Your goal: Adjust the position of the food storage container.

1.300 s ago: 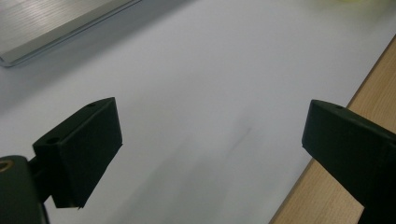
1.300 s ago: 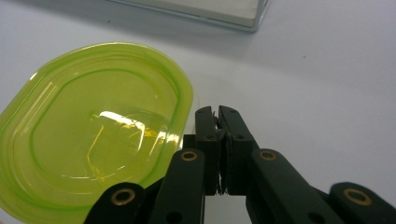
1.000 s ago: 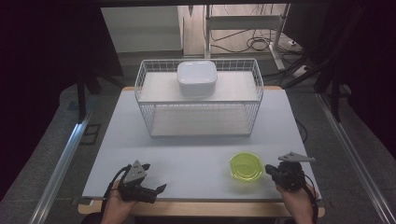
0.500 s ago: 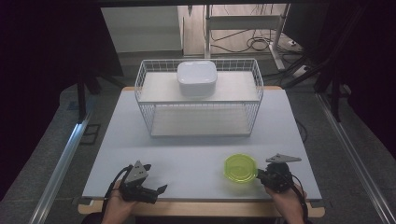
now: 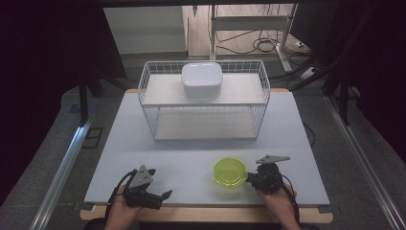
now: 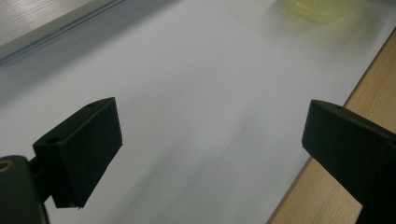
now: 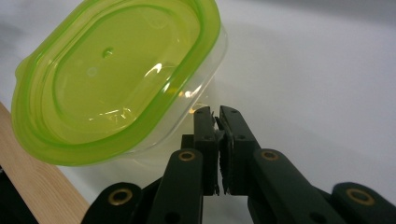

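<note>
Both tongs differ: my right gripper [image 7: 218, 116] is pinched together against the green-lidded container [image 7: 116, 79], my left gripper [image 6: 210, 154] gapes idle. Nudged carelessly, it could slide off the table edge [image 7: 28, 172].

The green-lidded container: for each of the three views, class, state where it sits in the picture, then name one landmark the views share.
High view: the green-lidded container sits low and right of centre on the white mat, at the right gripper tips.
Left gripper view: a blurred yellow-green patch at the top edge, right.
Right gripper view: it fills the upper left, just beyond the closed jaws.
Shared landmark: the table's wooden edge.
</note>
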A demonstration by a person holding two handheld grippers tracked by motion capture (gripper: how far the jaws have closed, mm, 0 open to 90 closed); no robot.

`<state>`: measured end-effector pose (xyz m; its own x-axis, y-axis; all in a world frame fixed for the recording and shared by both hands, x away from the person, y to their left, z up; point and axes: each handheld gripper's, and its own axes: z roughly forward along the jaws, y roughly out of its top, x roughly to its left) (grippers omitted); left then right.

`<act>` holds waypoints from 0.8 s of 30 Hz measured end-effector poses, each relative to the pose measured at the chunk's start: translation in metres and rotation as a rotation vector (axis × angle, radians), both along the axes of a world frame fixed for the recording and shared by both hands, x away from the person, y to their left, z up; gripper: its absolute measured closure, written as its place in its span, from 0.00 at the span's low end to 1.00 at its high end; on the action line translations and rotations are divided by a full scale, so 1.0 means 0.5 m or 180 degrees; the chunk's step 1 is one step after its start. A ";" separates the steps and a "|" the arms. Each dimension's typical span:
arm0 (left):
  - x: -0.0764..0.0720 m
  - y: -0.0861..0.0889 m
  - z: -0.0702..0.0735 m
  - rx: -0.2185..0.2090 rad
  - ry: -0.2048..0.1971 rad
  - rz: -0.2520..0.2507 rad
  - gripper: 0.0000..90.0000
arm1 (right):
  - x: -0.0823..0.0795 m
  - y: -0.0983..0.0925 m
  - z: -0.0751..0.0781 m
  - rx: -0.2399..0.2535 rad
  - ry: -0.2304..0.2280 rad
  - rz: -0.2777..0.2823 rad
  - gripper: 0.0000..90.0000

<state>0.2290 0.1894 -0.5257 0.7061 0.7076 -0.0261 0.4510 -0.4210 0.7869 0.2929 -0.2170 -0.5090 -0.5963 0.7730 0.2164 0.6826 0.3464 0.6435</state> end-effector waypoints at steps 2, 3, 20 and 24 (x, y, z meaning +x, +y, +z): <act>0.000 -0.001 0.000 0.0004 0.0000 -0.0004 0.05 | 0.005 0.013 -0.003 0.0022 0.0023 0.0041 0.95; 0.000 -0.001 0.000 0.0007 0.0002 -0.0009 0.05 | 0.007 0.020 -0.004 0.0033 0.0028 0.0057 0.95; -0.002 -0.001 0.001 0.0022 -0.0010 -0.0016 0.05 | -0.010 0.063 0.005 -0.0124 -0.0103 0.0242 0.94; -0.001 -0.003 0.000 0.0041 -0.0007 -0.0023 0.05 | -0.032 0.066 0.005 -0.0005 -0.0005 0.0326 0.94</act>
<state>0.2285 0.1880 -0.5257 0.7113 0.7027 -0.0155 0.4463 -0.4345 0.7823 0.2768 -0.1838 -0.5063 -0.6727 0.7083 0.2142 0.6425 0.4154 0.6440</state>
